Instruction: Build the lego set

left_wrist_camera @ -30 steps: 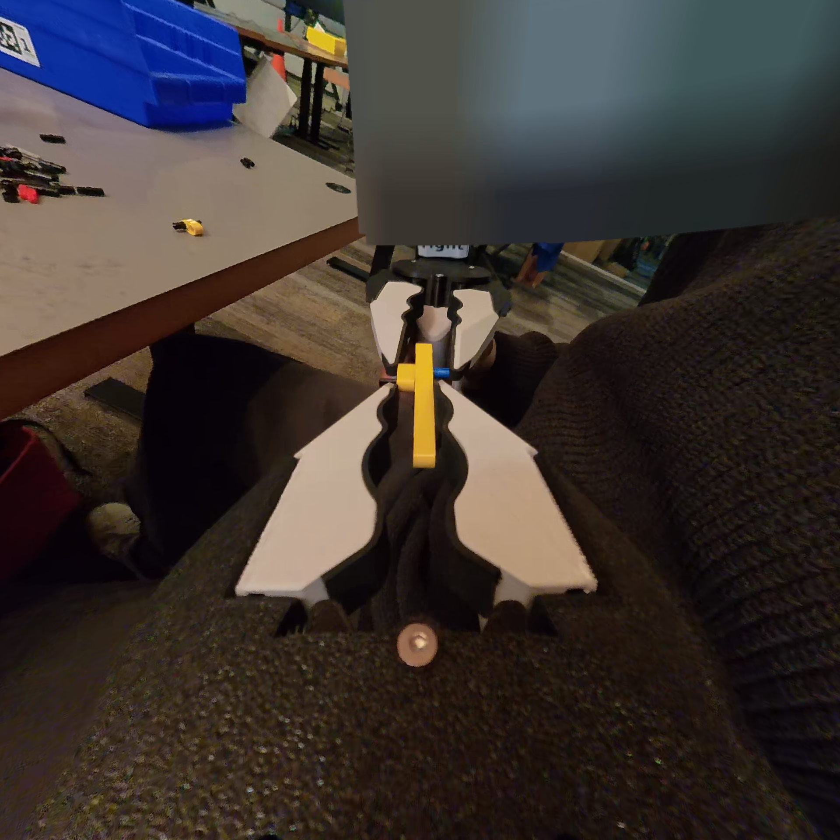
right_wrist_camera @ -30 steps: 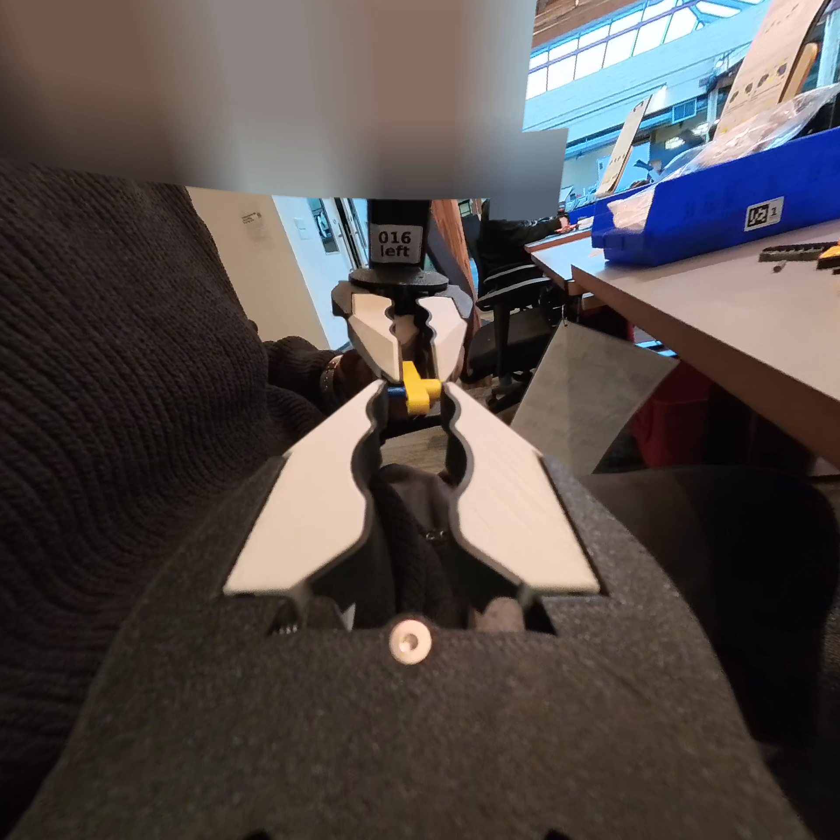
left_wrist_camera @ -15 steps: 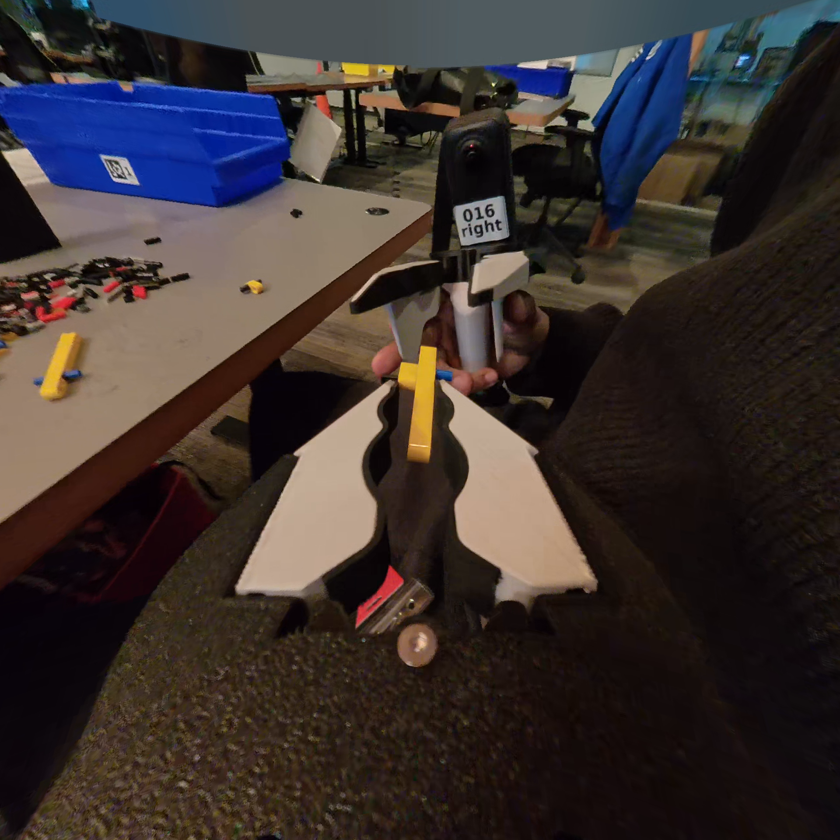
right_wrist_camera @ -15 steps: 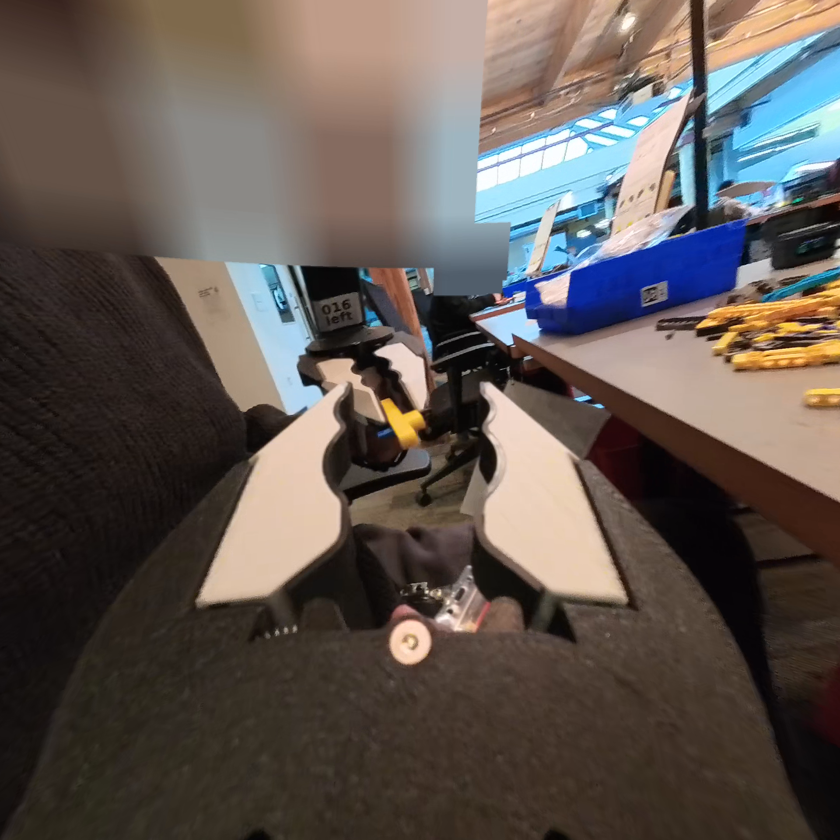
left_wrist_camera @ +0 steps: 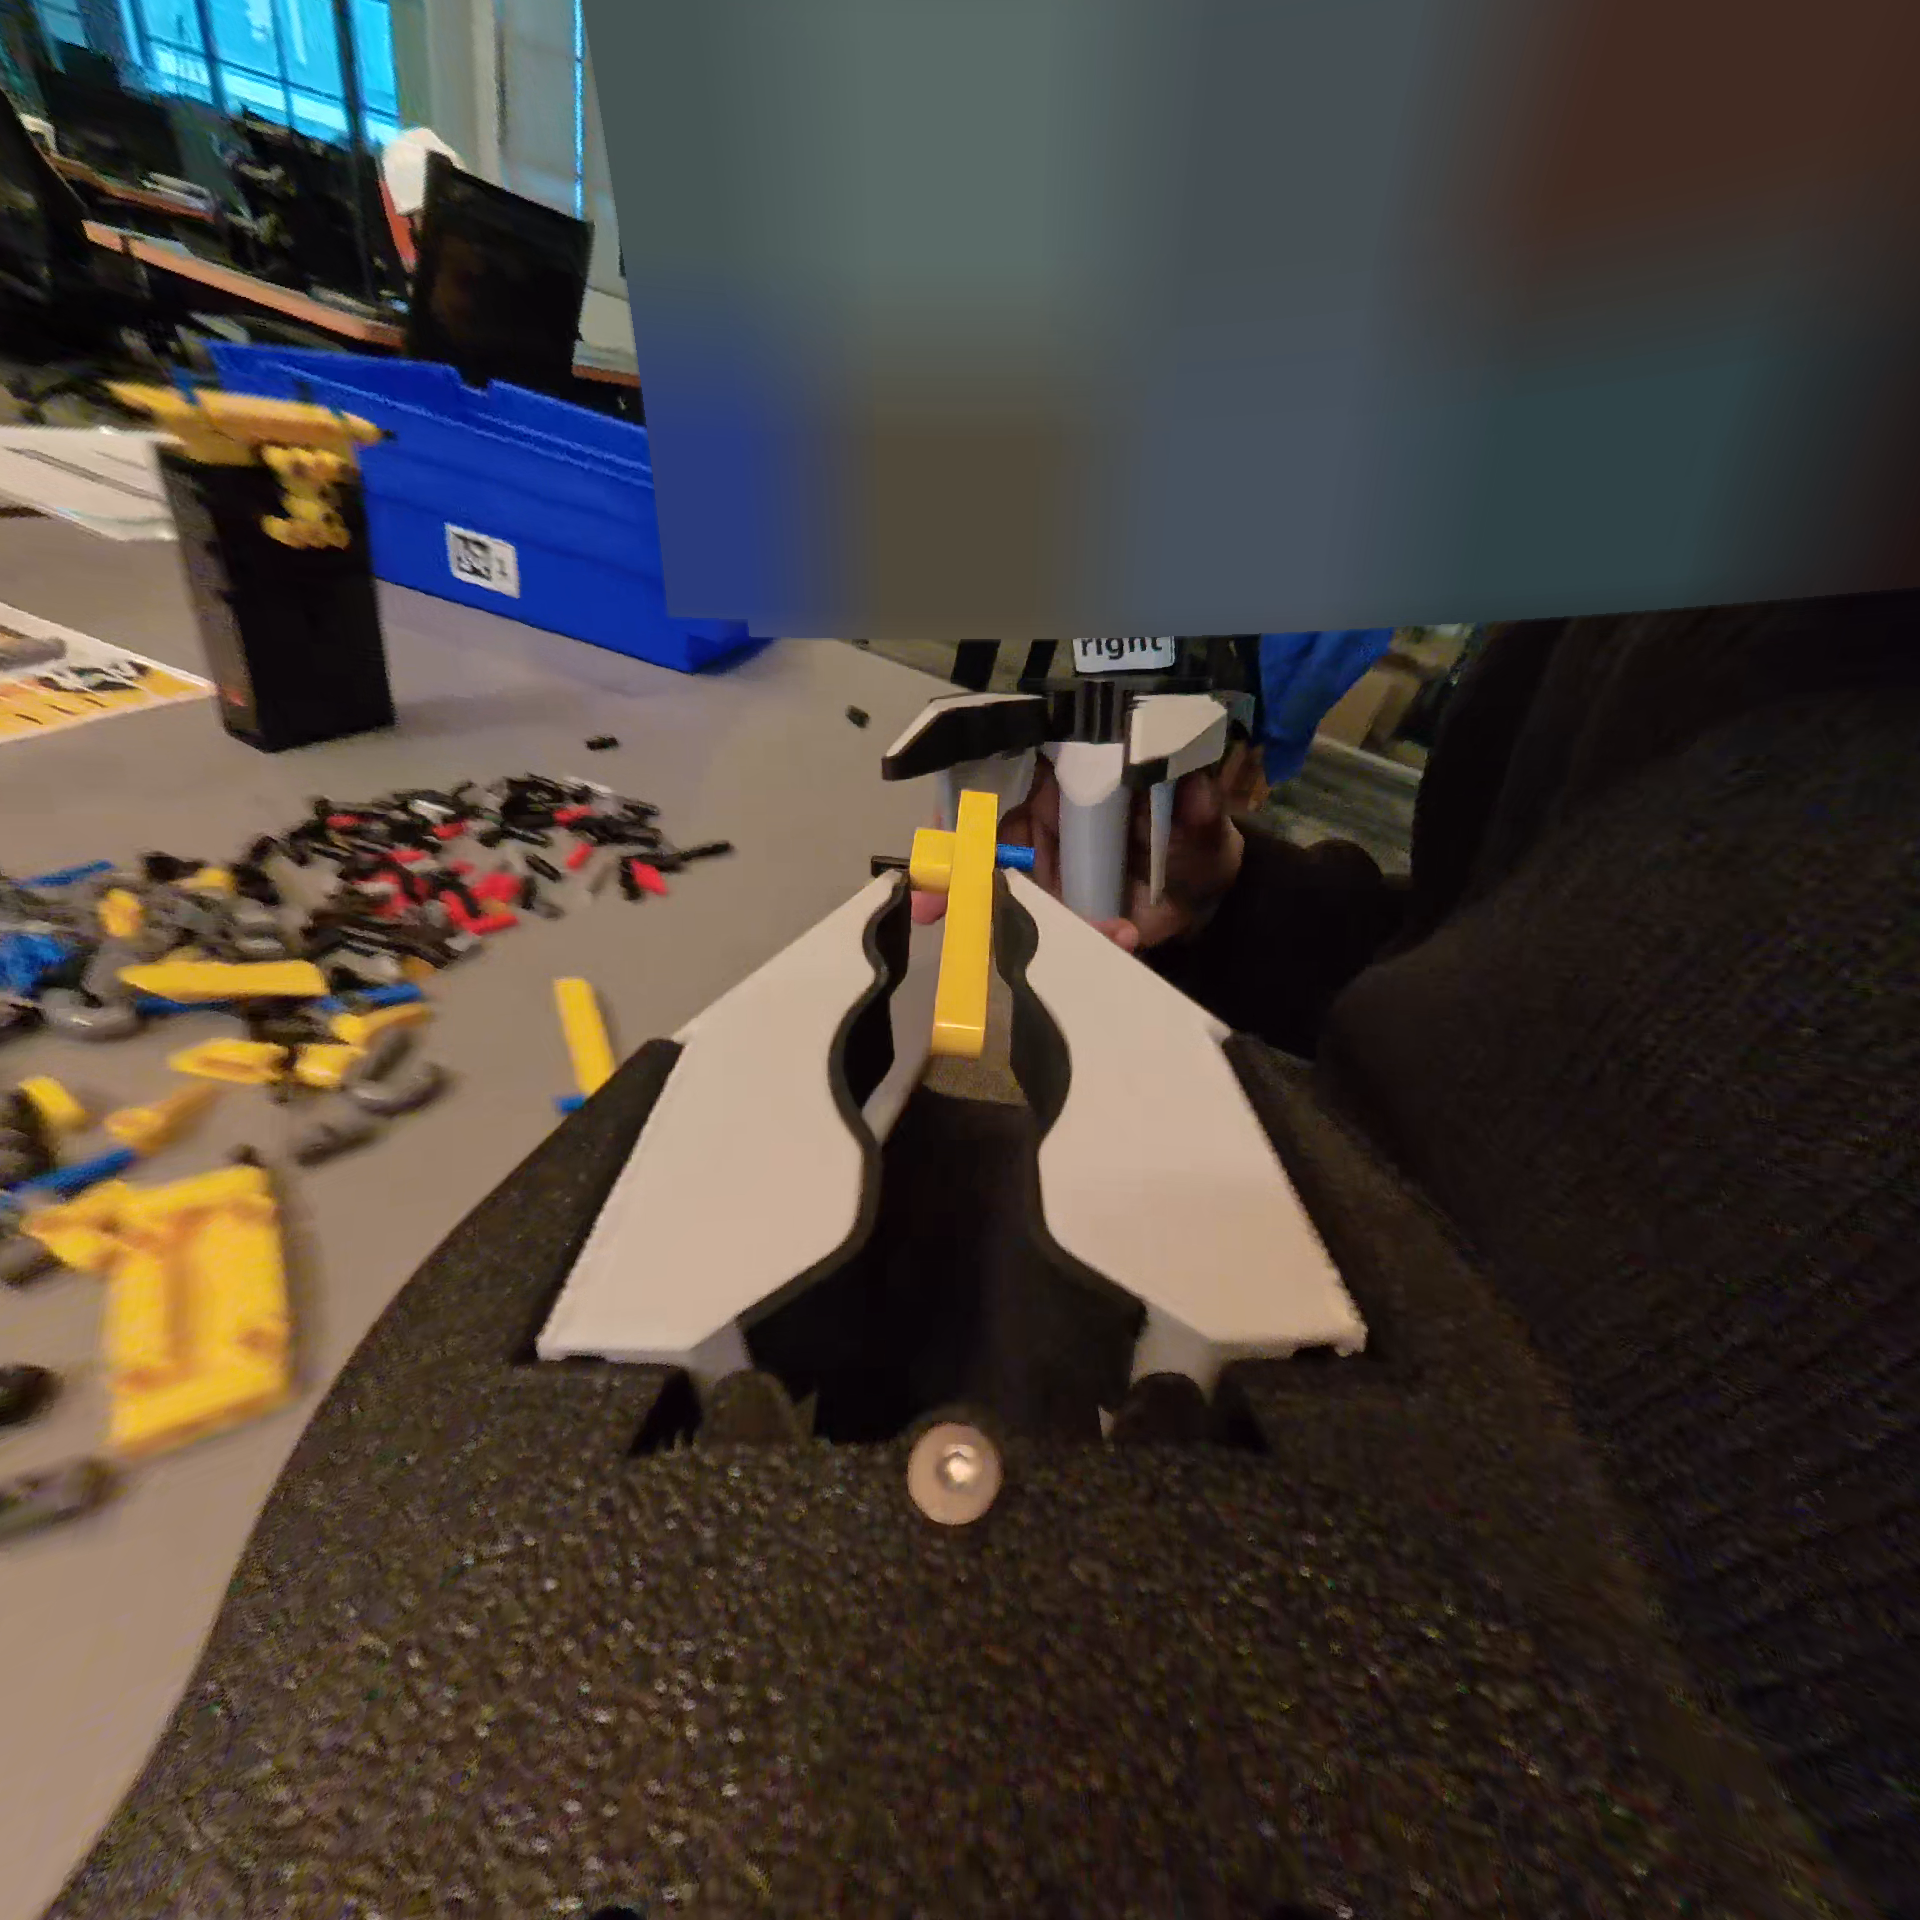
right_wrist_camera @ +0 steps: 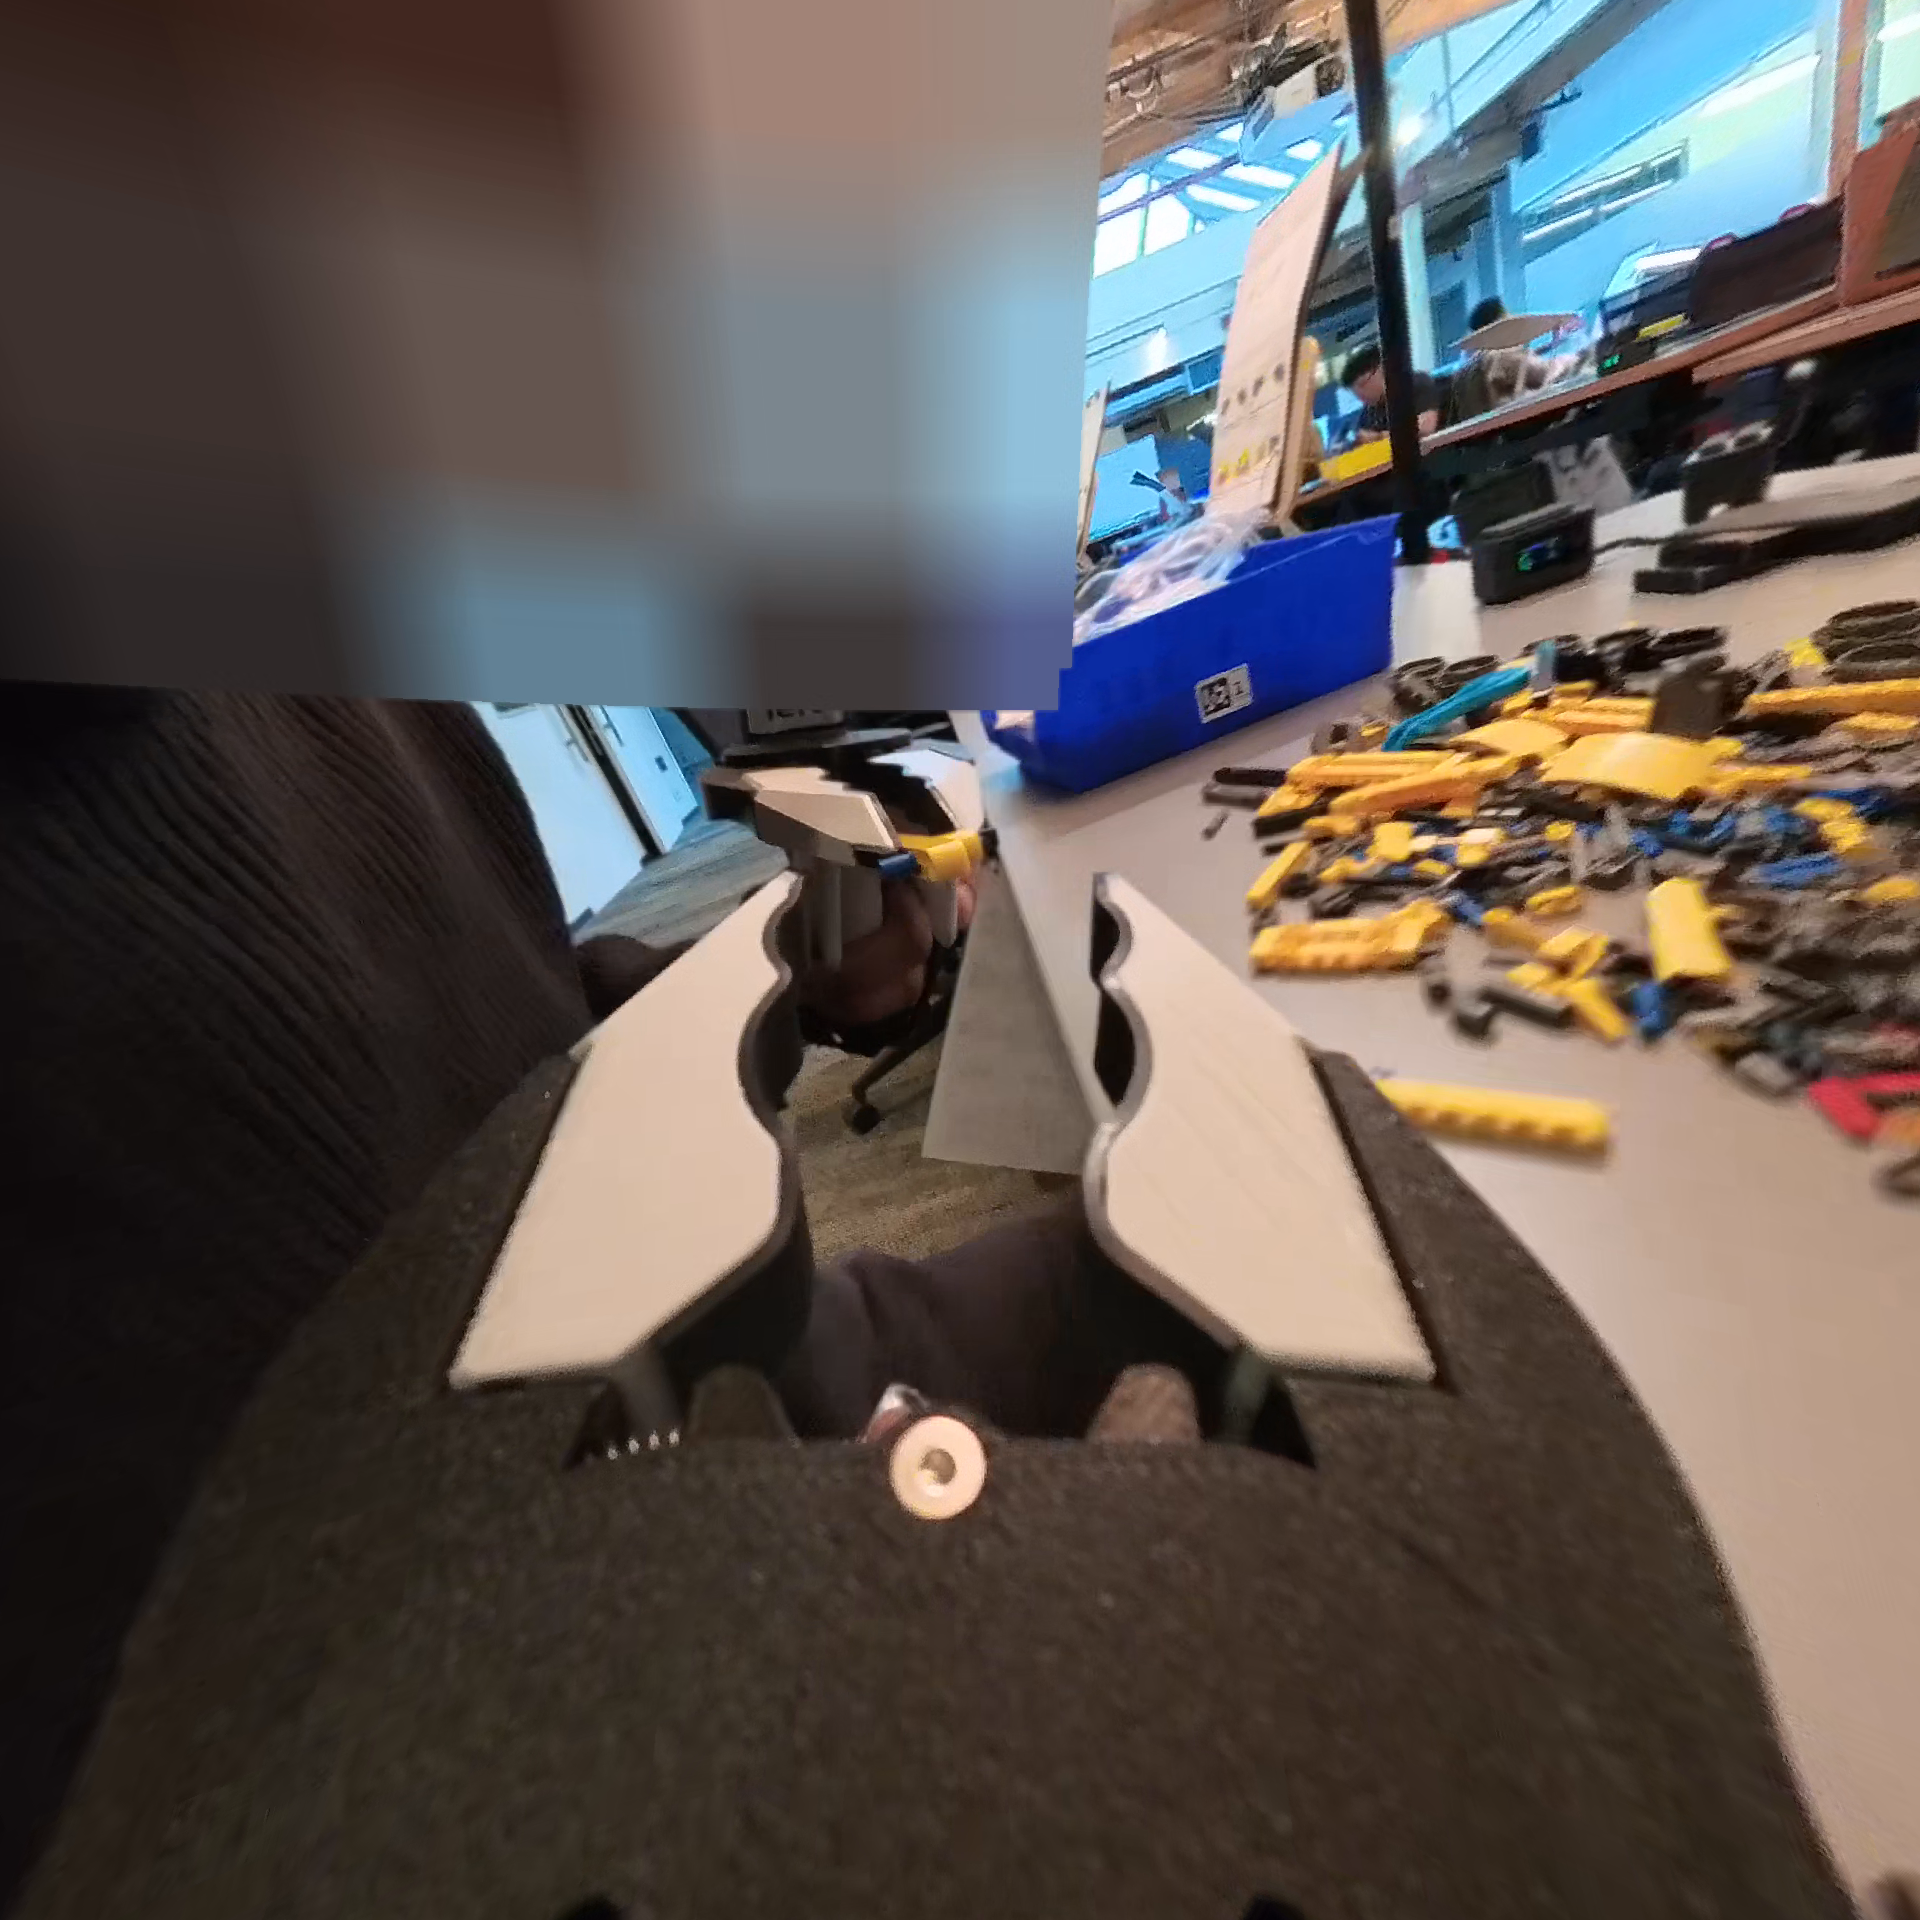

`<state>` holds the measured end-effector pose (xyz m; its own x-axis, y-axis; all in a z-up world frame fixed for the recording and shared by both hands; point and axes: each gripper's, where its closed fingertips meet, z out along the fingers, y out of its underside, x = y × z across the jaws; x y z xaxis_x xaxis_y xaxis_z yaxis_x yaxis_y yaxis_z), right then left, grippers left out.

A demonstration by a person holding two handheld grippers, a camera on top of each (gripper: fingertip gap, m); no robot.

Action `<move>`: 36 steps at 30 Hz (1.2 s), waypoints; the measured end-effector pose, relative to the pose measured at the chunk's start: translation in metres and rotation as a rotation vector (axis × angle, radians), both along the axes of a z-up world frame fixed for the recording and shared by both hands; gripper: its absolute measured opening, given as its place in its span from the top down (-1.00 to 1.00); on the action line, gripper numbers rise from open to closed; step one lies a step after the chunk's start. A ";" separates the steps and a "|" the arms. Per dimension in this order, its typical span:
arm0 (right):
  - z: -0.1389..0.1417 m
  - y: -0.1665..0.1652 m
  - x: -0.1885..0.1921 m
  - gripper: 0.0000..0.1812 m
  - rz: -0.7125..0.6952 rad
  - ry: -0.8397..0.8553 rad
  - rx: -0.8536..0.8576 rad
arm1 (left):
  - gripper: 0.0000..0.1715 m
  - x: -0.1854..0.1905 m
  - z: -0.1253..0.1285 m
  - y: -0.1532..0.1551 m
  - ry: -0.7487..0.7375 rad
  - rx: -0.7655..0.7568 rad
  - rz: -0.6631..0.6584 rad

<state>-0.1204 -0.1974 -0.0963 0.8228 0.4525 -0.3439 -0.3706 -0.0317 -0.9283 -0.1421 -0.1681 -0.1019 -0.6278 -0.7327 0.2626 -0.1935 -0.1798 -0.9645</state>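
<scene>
Now the right gripper [right_wrist_camera: 940, 914] has drawn back, jaws apart and empty; the left gripper [left_wrist_camera: 951, 883] stays clamped on the yellow beam [left_wrist_camera: 961, 935] beside the table [left_wrist_camera: 623, 675] edge

Left wrist view: along its own fingers, facing the right gripper [left_wrist_camera: 1049, 790] closely.
Right wrist view: facing back.
Shared: table [left_wrist_camera: 665, 707], blue bin [right_wrist_camera: 1226, 644].
</scene>
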 end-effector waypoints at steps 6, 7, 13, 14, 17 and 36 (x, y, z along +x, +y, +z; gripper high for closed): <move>0.027 0.029 0.048 0.44 -0.038 -0.043 0.028 | 0.83 0.047 0.016 0.037 -0.040 -0.060 0.009; 0.025 0.031 0.052 0.45 -0.046 -0.039 0.010 | 0.82 0.053 0.014 0.038 -0.040 -0.045 0.010; 0.007 0.037 0.089 0.42 -0.138 0.084 -0.091 | 0.82 0.080 0.001 0.034 -0.008 -0.022 -0.012; 0.007 0.036 0.097 0.42 -0.169 0.089 -0.079 | 0.82 0.082 0.000 0.035 -0.011 -0.036 -0.020; -0.006 0.033 0.122 0.43 -0.269 0.034 -0.091 | 0.82 0.084 0.002 0.041 -0.033 -0.071 -0.020; -0.052 -0.025 0.202 0.76 -0.729 -0.181 -0.379 | 0.83 0.082 0.002 0.052 -0.070 -0.101 0.035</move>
